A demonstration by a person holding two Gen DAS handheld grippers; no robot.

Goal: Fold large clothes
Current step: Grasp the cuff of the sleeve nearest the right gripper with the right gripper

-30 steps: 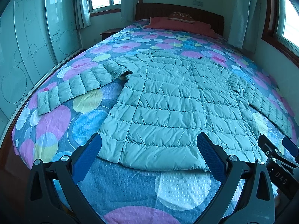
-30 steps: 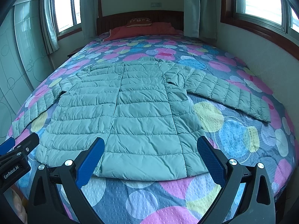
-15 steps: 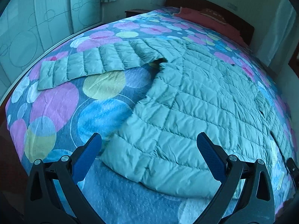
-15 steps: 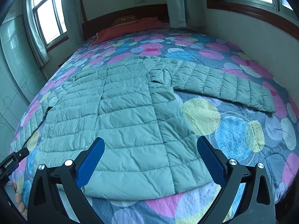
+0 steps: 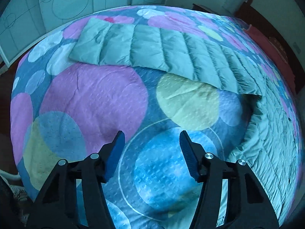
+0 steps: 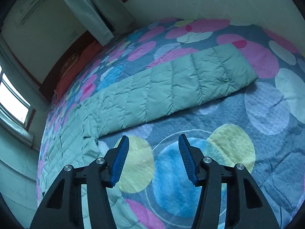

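Note:
A pale green quilted jacket lies flat on the bed. In the left wrist view its left sleeve [image 5: 156,51] stretches across the top, with the jacket body [image 5: 272,143] at the right edge. My left gripper [image 5: 151,136] hovers over bare bedspread below that sleeve; its jaws are closing with nothing between them. In the right wrist view the other sleeve [image 6: 181,87] runs across the middle, its cuff at the right, and the jacket body [image 6: 64,139] lies at the left. My right gripper [image 6: 153,139] hangs over bedspread below this sleeve, jaws closing on nothing.
The bedspread [image 5: 95,103] is blue with large pink, yellow and blue circles. A glass wardrobe wall [image 5: 66,2] stands past the bed's left side. Red pillows [image 6: 76,64], a dark headboard and a curtain [image 6: 91,13] lie at the bed's head; a window [image 6: 11,101] is at left.
Both grippers have swung outward from the jacket's hem and dropped closer to the bed, each now over bedspread near a sleeve. Both views have rolled. Both pairs of jaws have narrowed.

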